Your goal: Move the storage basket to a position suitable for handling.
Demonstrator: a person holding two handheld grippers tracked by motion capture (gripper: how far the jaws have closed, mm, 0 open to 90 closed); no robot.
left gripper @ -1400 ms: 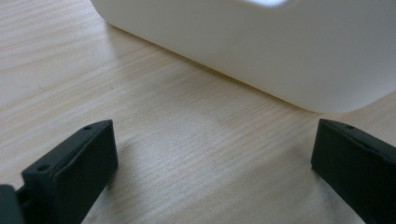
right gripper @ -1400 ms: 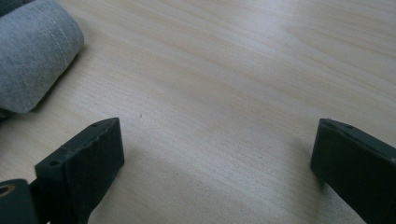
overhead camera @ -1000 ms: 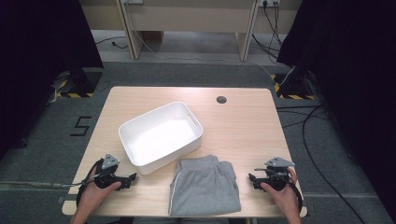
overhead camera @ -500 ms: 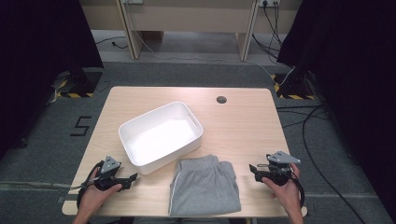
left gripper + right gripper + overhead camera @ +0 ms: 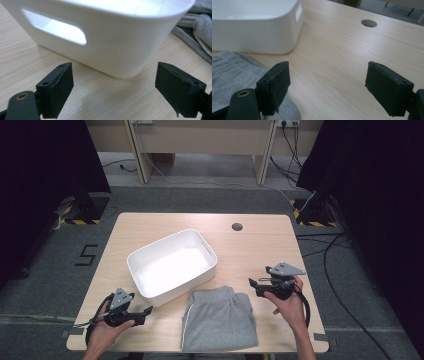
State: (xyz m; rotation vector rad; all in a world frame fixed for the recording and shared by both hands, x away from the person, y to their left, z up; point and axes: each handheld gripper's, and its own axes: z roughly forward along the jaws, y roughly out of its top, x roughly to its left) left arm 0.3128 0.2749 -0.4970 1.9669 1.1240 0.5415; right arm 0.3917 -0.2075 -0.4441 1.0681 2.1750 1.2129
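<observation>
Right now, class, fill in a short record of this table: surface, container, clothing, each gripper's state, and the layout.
surface: wooden table with a round hole near its far edge
container: white tub, empty, with handle slots
clothing: folded grey shorts at the near edge, just in front of the tub
left gripper: open, nothing between its jaws, facing the tub's corner
right gripper: open, jaws have just been closing slightly, nothing between them
layout: grippers flank the shorts

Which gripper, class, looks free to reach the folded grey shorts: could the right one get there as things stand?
Probably yes: the right gripper hangs open just beside the grey shorts, with bare table between them.
</observation>
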